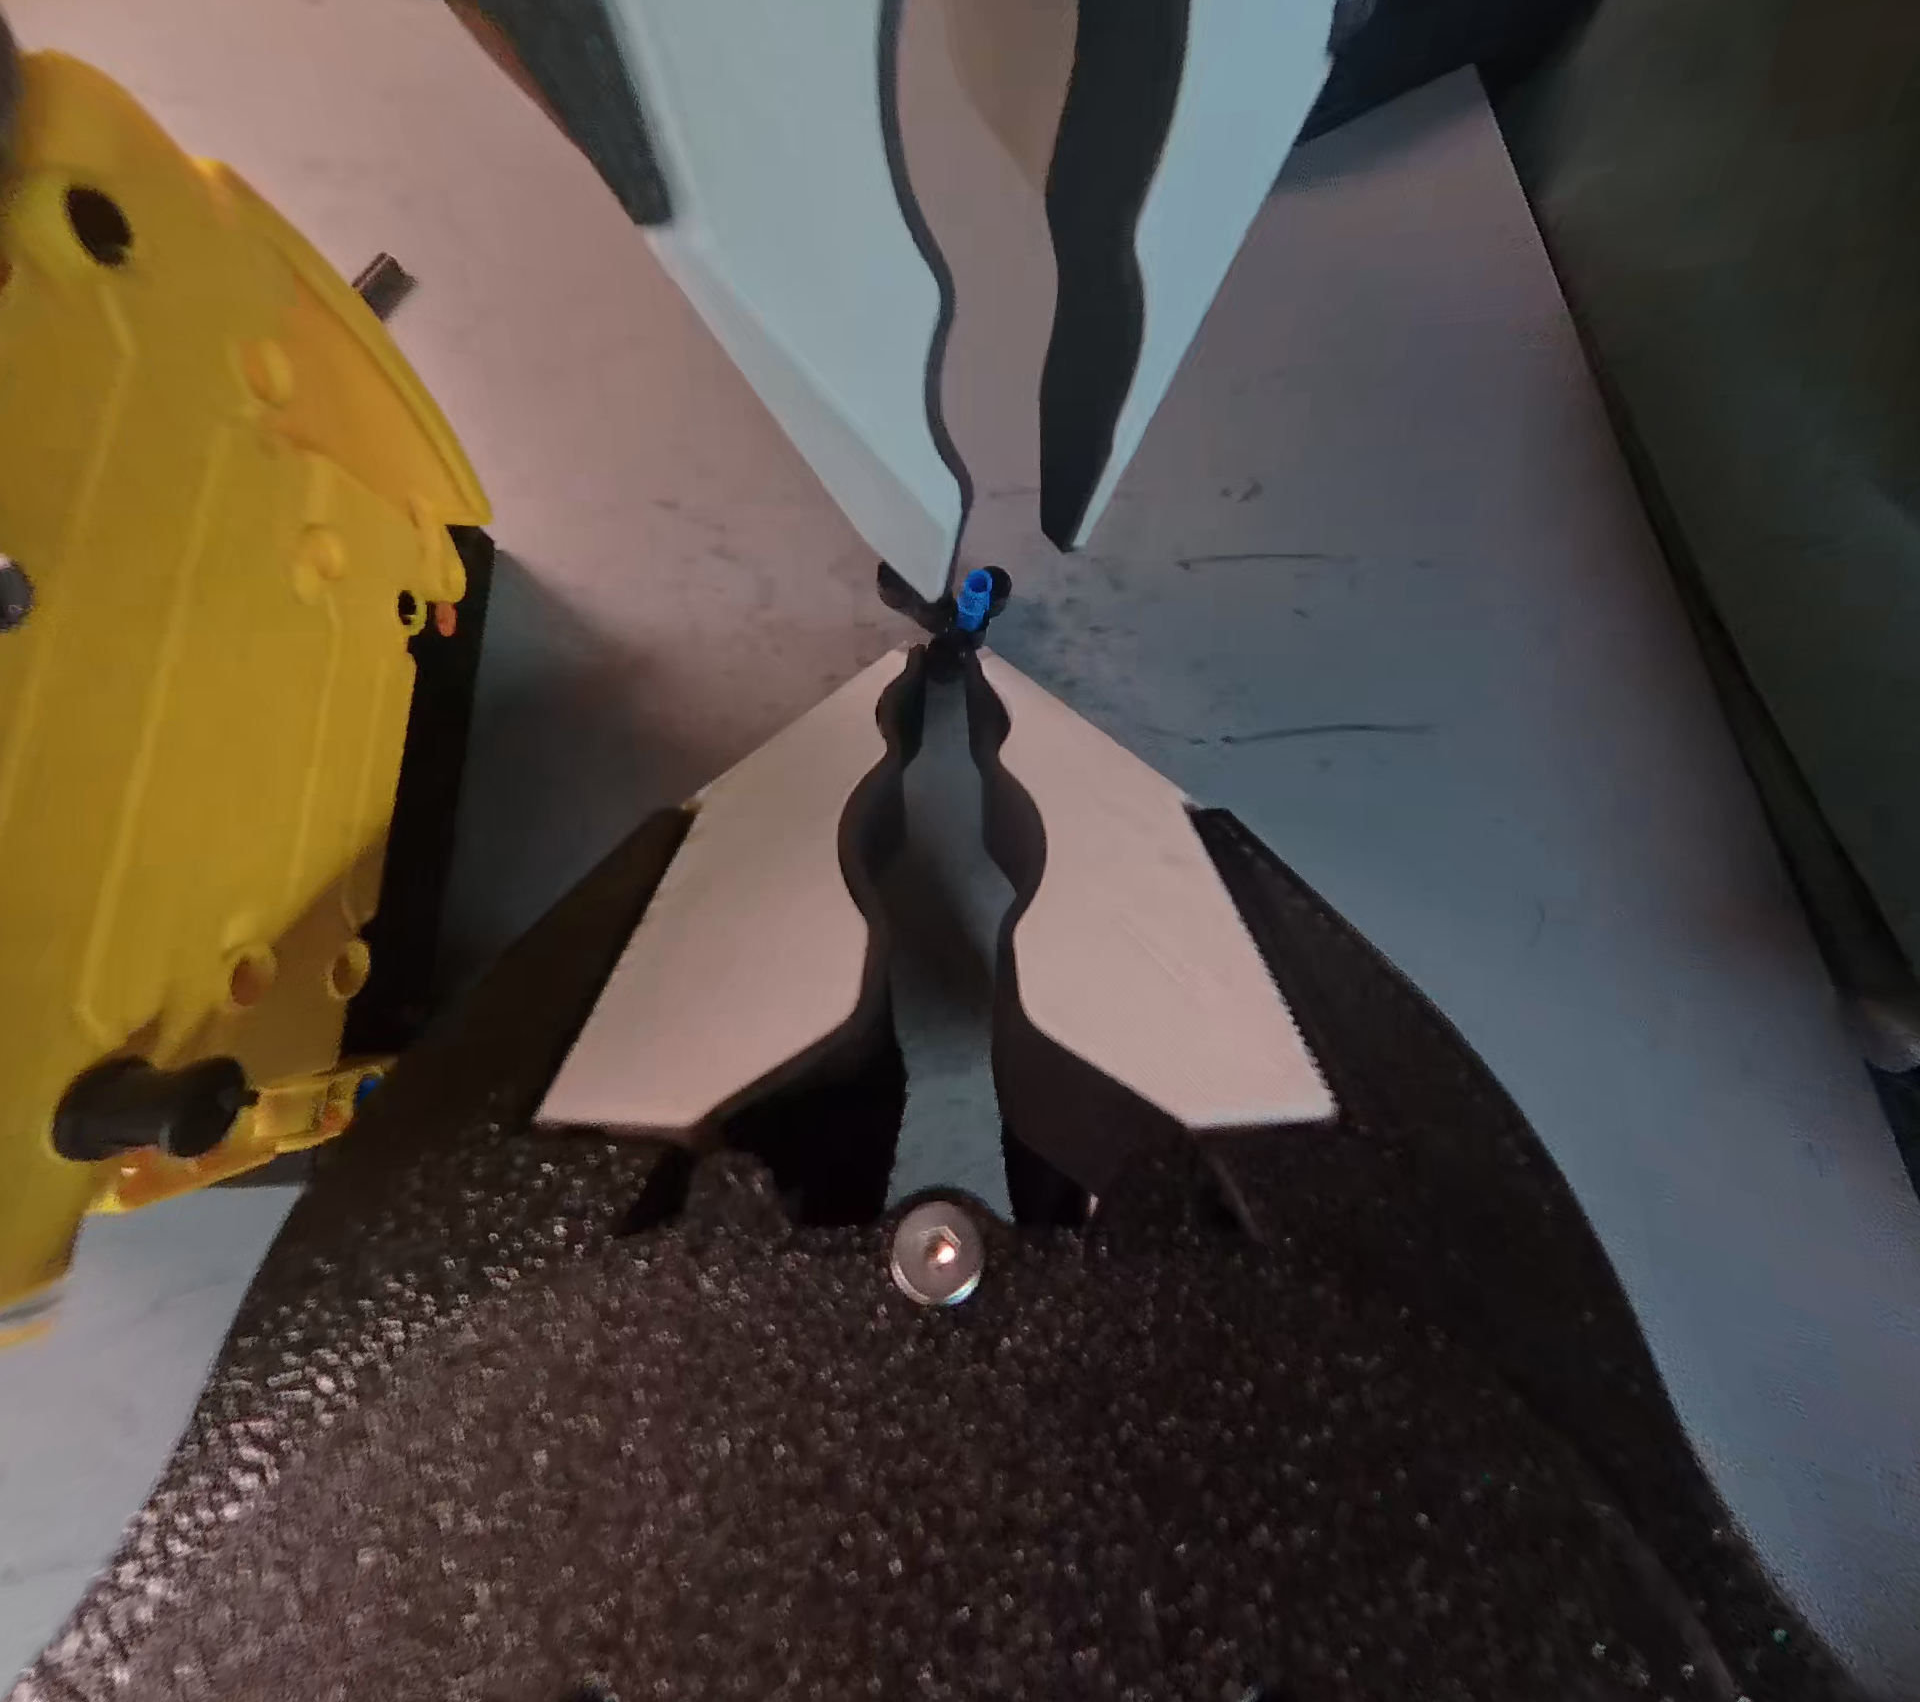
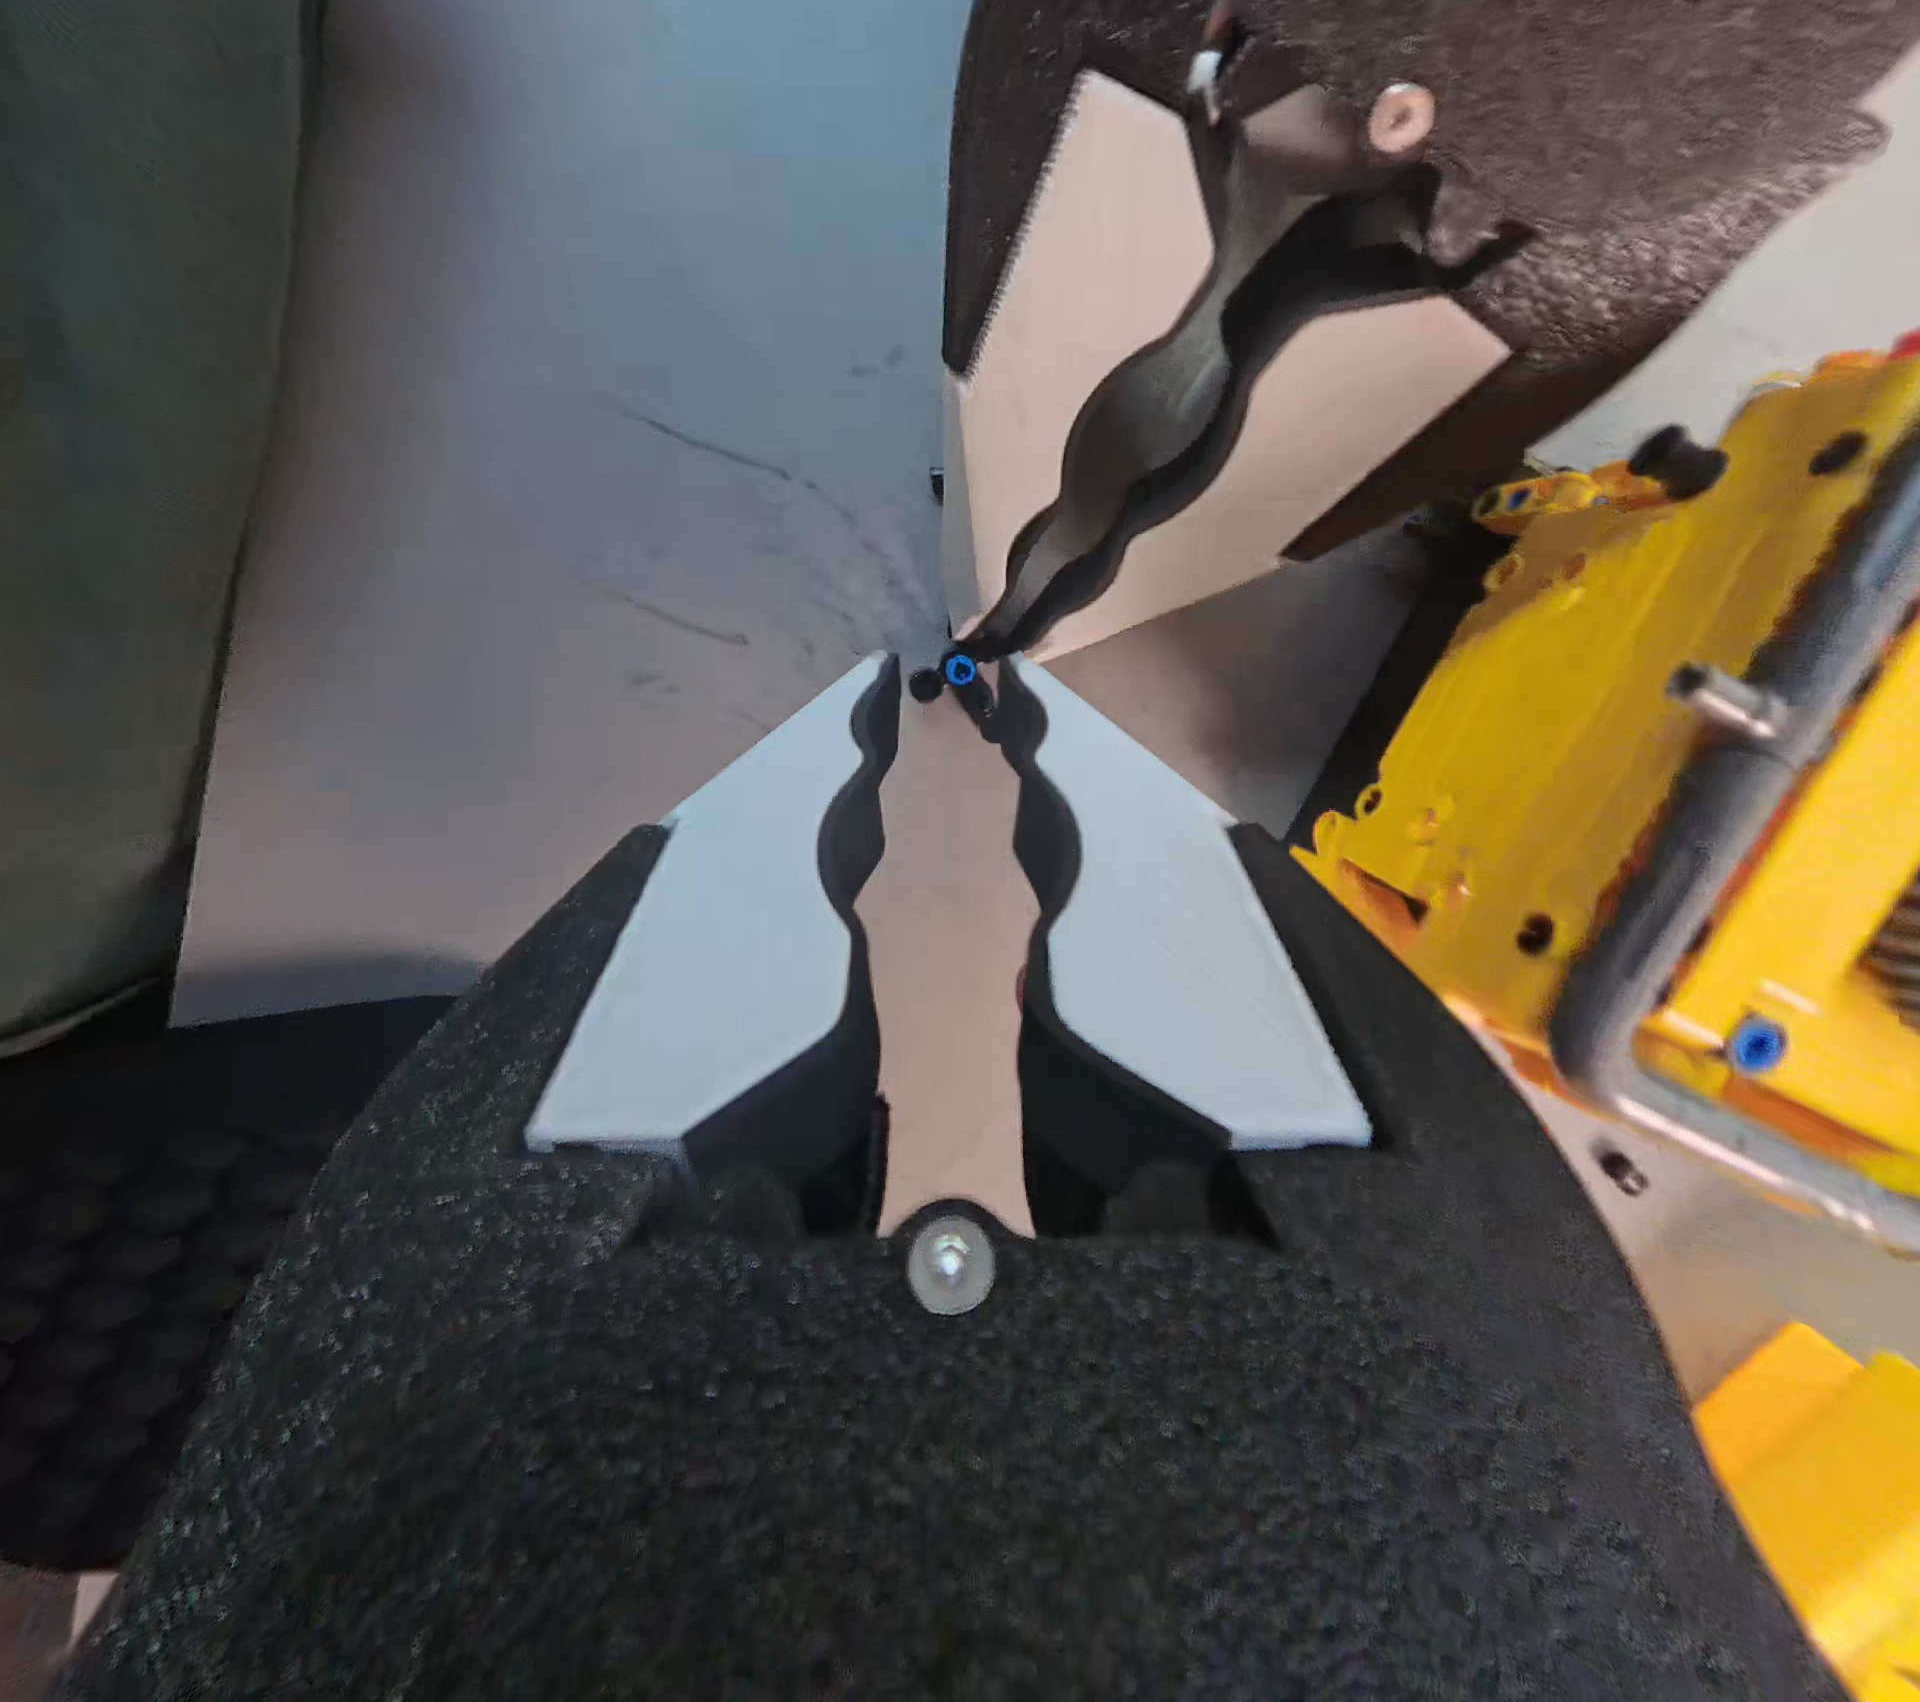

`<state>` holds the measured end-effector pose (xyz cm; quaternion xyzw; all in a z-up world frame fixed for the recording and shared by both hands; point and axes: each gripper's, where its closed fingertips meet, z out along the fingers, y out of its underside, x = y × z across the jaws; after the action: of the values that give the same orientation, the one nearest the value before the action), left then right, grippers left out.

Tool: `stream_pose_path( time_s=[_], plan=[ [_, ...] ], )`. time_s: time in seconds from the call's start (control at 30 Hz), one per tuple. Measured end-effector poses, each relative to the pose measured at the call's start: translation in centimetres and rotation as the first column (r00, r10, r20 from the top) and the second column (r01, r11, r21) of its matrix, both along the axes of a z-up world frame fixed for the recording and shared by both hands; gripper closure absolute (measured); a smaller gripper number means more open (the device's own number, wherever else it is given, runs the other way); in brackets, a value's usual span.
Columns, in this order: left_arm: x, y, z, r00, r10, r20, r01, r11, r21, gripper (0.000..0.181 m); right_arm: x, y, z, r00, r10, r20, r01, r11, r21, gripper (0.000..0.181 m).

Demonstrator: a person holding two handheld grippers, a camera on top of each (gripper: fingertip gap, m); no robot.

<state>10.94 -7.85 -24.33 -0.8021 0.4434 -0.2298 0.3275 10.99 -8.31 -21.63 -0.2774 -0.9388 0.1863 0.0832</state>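
Two hand-held grippers meet tip to tip over a pale table [image 1: 1351, 509]. One small blue screw [image 1: 975, 596] lies at the tips of the left gripper [image 1: 943, 660], whose jaws are drawn narrow; whether they pinch it is unclear. The right gripper [image 2: 948, 684] has a narrow gap, its tips just beside the same blue screw [image 2: 960, 668] and two or three tiny black screws [image 2: 923, 684]. One yellow housing [image 2: 1662, 769] crowds one side; a grey cushion [image 2: 125, 302] bounds the other.
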Motion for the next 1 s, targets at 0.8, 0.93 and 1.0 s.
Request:
stream_pose_path(
  time_s=[0.8, 0.93, 1.0],
  plan=[
    [-3.7, 2.0, 9.2, 0.811, 0.181, 0.556, -0.250, 0.967, 0.049, 0.147, -4.0, 4.3, 5.4, 0.653, -0.160, -0.740, 0.135, 0.986, -0.095, 0.175],
    [-4.0, 2.4, 10.5, 0.690, 0.247, 0.681, -0.267, 0.961, -0.077, 0.144, -4.6, 4.6, 7.1, 0.514, -0.047, -0.856, 0.187, 0.981, 0.059, 0.174],
    [-3.6, 2.5, 10.1, 0.718, 0.253, 0.649, -0.279, 0.958, -0.065, 0.145, -4.7, 4.5, 7.5, 0.484, -0.021, -0.875, 0.210, 0.973, 0.093, 0.174]
  ],
)
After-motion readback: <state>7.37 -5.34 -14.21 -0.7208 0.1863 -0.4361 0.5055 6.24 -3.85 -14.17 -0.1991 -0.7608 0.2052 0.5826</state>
